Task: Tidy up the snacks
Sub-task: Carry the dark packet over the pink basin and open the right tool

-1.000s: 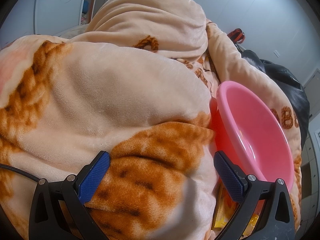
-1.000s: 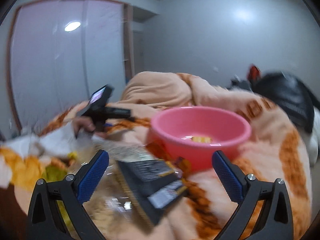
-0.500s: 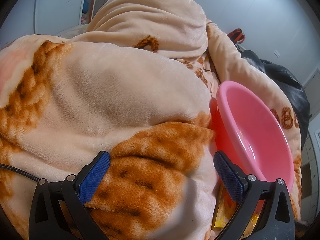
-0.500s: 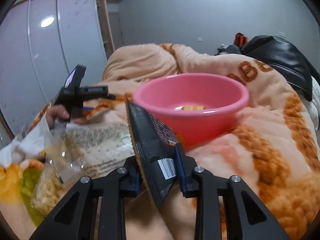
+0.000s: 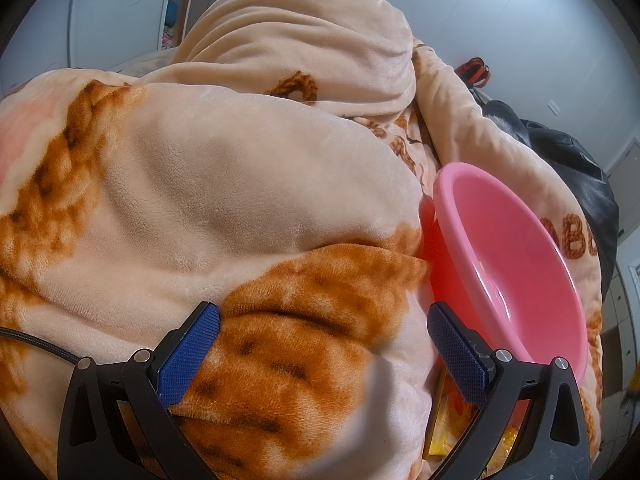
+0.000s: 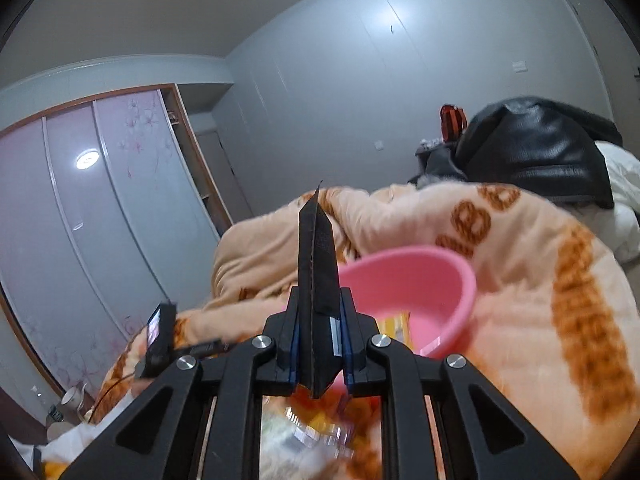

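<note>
R gripper (image 6: 318,354): fingers pressed together on a black snack packet (image 6: 317,280), pinched near its lower end; packet is clear of the bedding.
Packet axis: long axis stands about upright in R wrist view, edge-on to the lens, top corner poking up past the blanket fold behind.
Key relation: pink basin (image 6: 432,280) sits just ahead and slightly R of the held packet, its near rim low behind the fingers. Mouth opens up and toward the R gripper, so the drop looks like a short fwd-and-down carry (judged, not seen).
Basin contents: a yellow snack pack (image 6: 394,324) lies inside, near the fingers; the rest of the floor is hidden by the packet.
L gripper (image 5: 320,354): fingers spread wide, nothing between them, resting low on the orange-and-cream blanket (image 5: 224,200).
Basin vs L: in L view the pink basin (image 5: 516,264) lies to the R of the L gripper, its rim just beside the R fingertip (image 5: 456,350); touching or not, can't tell.
Nearer arm: R, it has the load and faces the opening.
Other snacks: blurred loose packs (image 6: 316,432) under the R gripper, still outside the basin.
Risk: packet's lower end may catch the near rim if carried low.
</note>
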{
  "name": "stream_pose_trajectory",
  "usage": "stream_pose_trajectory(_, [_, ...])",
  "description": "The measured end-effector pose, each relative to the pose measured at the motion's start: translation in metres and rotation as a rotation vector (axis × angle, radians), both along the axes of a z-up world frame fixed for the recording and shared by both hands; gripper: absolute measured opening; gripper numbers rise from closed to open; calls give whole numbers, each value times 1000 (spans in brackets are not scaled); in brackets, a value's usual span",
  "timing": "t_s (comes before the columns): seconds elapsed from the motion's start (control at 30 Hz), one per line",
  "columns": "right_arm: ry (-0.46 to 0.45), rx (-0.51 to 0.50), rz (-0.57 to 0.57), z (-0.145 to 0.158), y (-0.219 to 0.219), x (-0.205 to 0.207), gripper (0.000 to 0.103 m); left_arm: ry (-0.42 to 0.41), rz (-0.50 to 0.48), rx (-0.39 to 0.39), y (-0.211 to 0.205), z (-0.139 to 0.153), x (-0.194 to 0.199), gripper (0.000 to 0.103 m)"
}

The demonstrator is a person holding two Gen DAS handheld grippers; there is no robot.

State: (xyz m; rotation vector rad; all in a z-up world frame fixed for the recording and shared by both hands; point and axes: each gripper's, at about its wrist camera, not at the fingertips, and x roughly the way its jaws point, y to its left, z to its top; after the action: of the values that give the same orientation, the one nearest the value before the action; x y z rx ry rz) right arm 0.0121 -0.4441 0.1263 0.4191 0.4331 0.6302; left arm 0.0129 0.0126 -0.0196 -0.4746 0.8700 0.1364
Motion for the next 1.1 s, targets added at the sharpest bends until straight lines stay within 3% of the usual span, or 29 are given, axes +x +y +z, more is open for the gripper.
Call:
stream_pose_trajectory(0.1, [-1,1,0,-11,9,19,12,0,0,0,0,0,0,102])
stream_pose_trajectory(0.27, [102,-56,-6,-58,32,35,17,0,0,0,0,0,0,102])
stream_pose_trajectory(0.4, [219,-147,-63,-80,33,31,44,1,0,1,0,0,0,102])
stream_pose_trajectory(0.47, [232,-115,-78,-81,22,31,50,-1,0,-1,1,0,0,102])
stream_pose_trajectory(0.57, [245,-57,-122,-83,6,28,79,0,0,-1,0,0,0,102])
stream_pose_trajectory(0.77, [316,69,-167,-100,-19,34,81,-1,1,-2,1,0,1,102])
stream_pose_trajectory(0.93, [335,41,-172,-99,-18,28,82,-1,0,-1,1,0,1,102])
stream_pose_trajectory(1.1, [368,21,-162,-104,-8,40,90,1,0,-1,1,1,1,102])
